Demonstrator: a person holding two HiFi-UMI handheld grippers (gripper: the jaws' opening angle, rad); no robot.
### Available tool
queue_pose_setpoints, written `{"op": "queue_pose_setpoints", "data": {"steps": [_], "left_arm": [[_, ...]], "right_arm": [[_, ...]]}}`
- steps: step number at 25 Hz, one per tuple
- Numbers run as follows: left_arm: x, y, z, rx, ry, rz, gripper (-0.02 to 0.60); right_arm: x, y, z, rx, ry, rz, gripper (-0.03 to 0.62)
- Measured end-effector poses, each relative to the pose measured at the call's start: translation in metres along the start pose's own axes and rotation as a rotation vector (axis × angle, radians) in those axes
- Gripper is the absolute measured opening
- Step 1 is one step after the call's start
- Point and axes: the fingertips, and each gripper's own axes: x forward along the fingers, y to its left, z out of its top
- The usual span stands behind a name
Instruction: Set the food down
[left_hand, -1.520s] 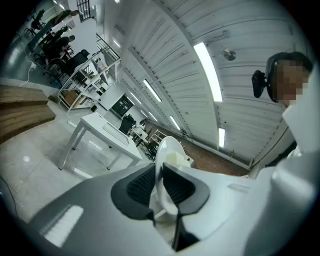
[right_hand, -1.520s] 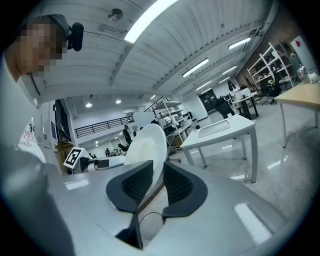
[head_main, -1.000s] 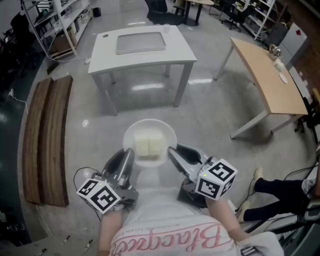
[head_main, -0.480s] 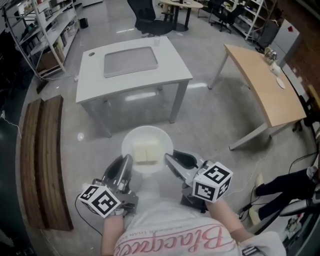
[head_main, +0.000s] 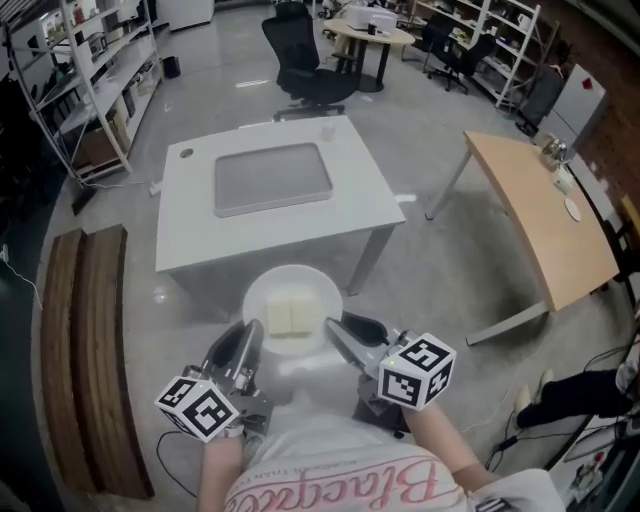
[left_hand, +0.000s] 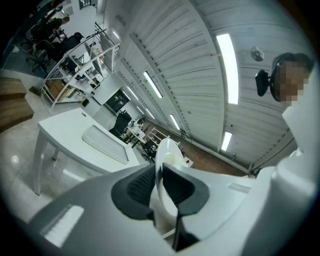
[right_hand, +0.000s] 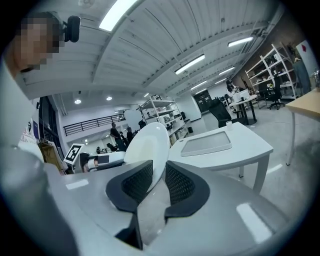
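Observation:
A round white plate carries two pale square pieces of food. It hangs at waist height over the floor, just short of the white table, which bears a grey tray. My left gripper clamps the plate's left rim, its jaws closing a little tighter. My right gripper holds the right rim, its jaws easing open with the rim still between the pads. The left gripper view shows the plate edge-on between the pads of the left gripper. The right gripper view shows the plate in the right gripper, with the table beyond.
A small cup stands at the table's far edge. A wooden table is at the right, and dark wooden planks lie on the floor at the left. A black office chair and shelving stand further back.
The white table has drawn nearer to the plate and now sits just ahead of it. Both grippers keep their hold on the plate's rims.

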Motion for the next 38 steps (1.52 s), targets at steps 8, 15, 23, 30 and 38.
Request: {"op": "queue_pose_setpoints", "data": {"steps": [8,15,23,30,38], "left_arm": [[0.012,0.016,0.000,-0.011,-0.006,-0.004,0.044],[0.020,0.021,-0.008,-0.029,-0.005,0.014,0.043],[0.026,0.033,-0.011,-0.030,-0.026,0.079,0.043],[0.042,0.062,-0.014,-0.043,0.008,0.133,0.046],[0.002,0.072,-0.048,-0.107,0.089,0.249,0.048]], "right_arm": [[0.012,-0.011,-0.004,0.004,0.014,-0.009,0.075],[0.016,-0.026,-0.007,0.017,0.044,-0.012,0.077],[0.033,-0.040,-0.008,0.014,0.082,0.031,0.080],[0.061,-0.061,-0.016,0.024,0.148,0.035,0.088],[0.054,-0.039,-0.065,0.126,0.305,0.023,0.092]]}}
